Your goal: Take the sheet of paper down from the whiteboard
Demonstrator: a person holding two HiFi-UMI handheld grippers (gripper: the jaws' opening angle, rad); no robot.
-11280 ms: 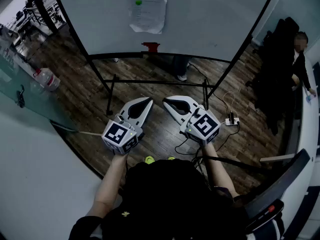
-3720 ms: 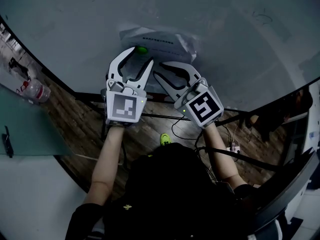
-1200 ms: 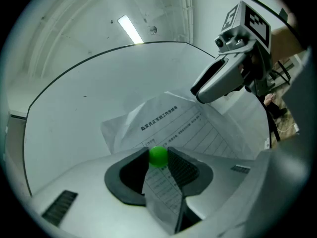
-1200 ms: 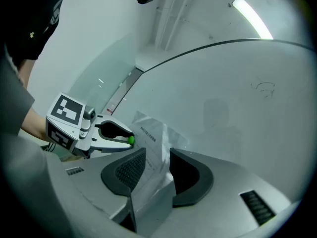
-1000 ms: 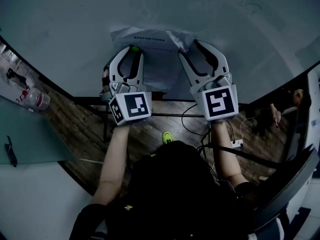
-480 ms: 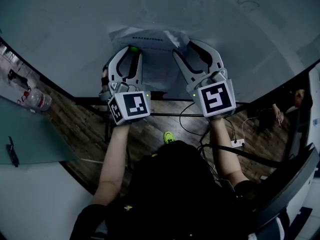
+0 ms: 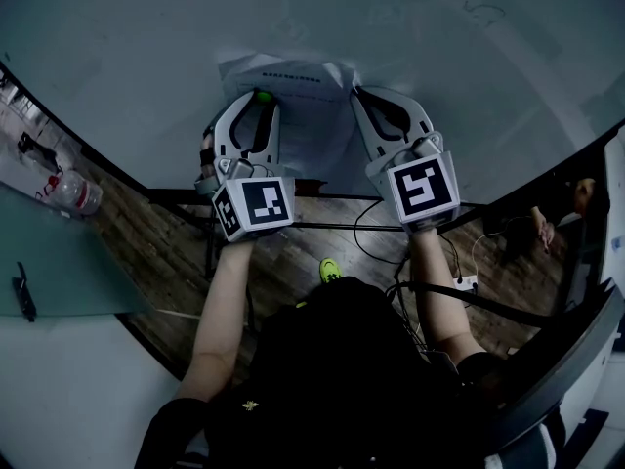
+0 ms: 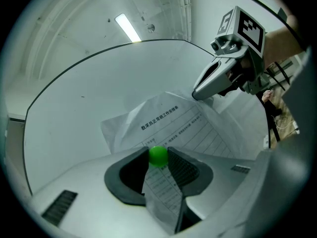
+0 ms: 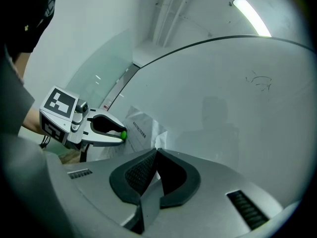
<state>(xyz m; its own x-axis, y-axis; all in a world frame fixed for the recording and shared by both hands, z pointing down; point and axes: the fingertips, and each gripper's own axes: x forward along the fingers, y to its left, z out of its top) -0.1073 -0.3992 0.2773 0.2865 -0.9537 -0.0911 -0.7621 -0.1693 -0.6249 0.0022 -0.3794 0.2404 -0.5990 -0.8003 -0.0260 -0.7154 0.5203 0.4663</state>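
Sheet of paper (image 7: 308, 130): white, creased, printed, flat on the whiteboard (image 7: 439, 47); green magnet (image 8: 158, 155) at its upper left, gripped by my left tongs (image 8: 158, 157); right edge pinched in my right tongs (image 9: 156, 151).

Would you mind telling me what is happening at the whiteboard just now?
A person is taking the sheet of paper down from the whiteboard with two handheld grippers. The left gripper is clamped on the green magnet that pins the sheet, and the right gripper has just closed its jaws on the sheet's upper right corner. The sheet is still up.
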